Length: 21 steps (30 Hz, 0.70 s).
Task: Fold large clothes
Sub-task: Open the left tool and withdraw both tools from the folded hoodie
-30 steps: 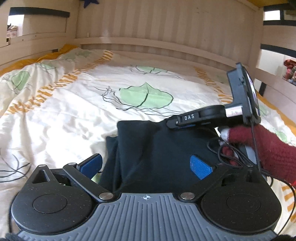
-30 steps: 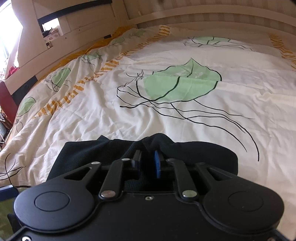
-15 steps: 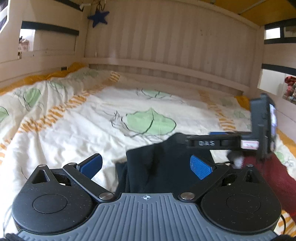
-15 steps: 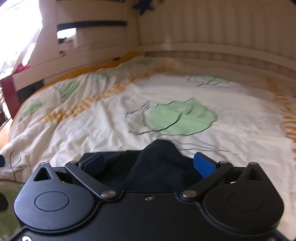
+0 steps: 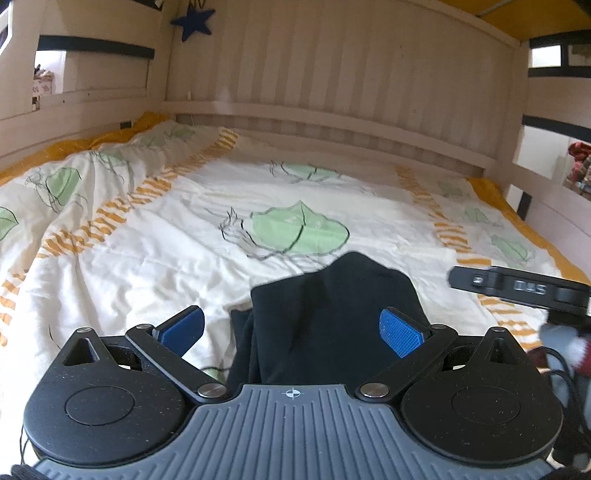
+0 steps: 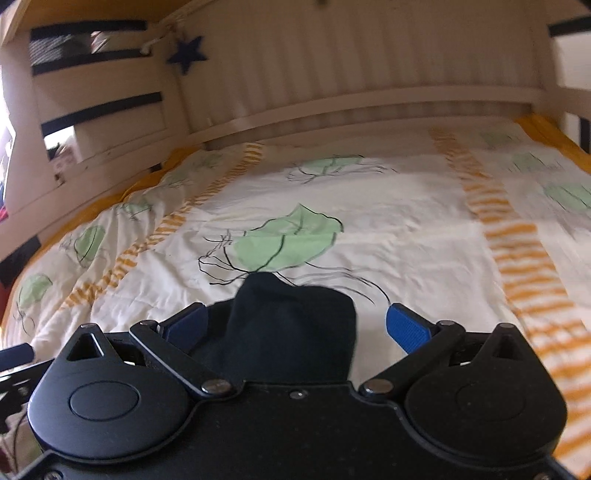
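Black cloth garment (image 5: 332, 314), folded into a dark bundle with one corner standing up in a peak, lies on the cream quilt (image 5: 147, 258) printed with green leaves and orange striped bands, at the near end of the bed and close under both cameras. Spread over the bed right up to the pale slatted wooden headboard (image 5: 332, 92), that quilt, with a dark blue star (image 5: 194, 22) hanging at the upper left of the boards. Left tongs (image 5: 291, 325) wide apart, blue ribbed pads (image 5: 181, 328) well clear of each other, nothing pinched. Seen from the left wrist, the bundle fills the right half of the gap and passes behind the right-hand pad, the left-hand pad over bare quilt just beside the cloth's edge. Cannot tell whether either pad brushes the fabric. Right tongs (image 6: 295, 321) just opened to full width, holding nothing. Seen from the right wrist, the garment's peak rises between the two blue pads, close by the left one and apart from the right one, neither pressing on it. Off to the right in the left-wrist view, the black body of the right tongs above the quilt, and below it a blurred right hand in a dark red knitted glove (image 5: 580, 350) beside loose black cable.
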### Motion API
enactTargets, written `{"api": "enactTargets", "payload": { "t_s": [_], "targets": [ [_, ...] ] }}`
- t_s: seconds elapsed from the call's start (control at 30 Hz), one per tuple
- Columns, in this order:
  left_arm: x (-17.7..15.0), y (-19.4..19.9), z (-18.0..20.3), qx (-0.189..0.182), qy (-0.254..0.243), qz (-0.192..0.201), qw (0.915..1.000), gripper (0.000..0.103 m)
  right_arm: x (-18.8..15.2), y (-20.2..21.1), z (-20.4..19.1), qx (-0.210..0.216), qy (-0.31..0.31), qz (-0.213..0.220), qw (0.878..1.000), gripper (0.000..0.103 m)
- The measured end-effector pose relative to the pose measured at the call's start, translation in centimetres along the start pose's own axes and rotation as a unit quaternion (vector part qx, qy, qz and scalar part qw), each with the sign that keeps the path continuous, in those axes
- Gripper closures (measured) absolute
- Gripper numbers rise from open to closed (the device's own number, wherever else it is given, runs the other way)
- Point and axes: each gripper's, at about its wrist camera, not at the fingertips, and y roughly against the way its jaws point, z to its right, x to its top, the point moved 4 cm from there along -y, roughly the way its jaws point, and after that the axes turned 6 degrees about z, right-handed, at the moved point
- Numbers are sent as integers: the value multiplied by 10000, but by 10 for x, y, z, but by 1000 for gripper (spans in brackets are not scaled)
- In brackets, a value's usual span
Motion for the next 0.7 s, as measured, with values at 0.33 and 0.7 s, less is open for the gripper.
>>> {"api": "enactTargets", "payload": {
  "t_s": [0.33, 0.7],
  "targets": [
    [-12, 7, 18, 89, -302, -351, 9989, 0, -23, 45, 10, -297, 88, -209, 9993, 0],
    [-28, 13, 39, 492, -628, -868, 9930, 1, -51, 85, 13, -523, 78, -542, 9971, 0]
  ]
}}
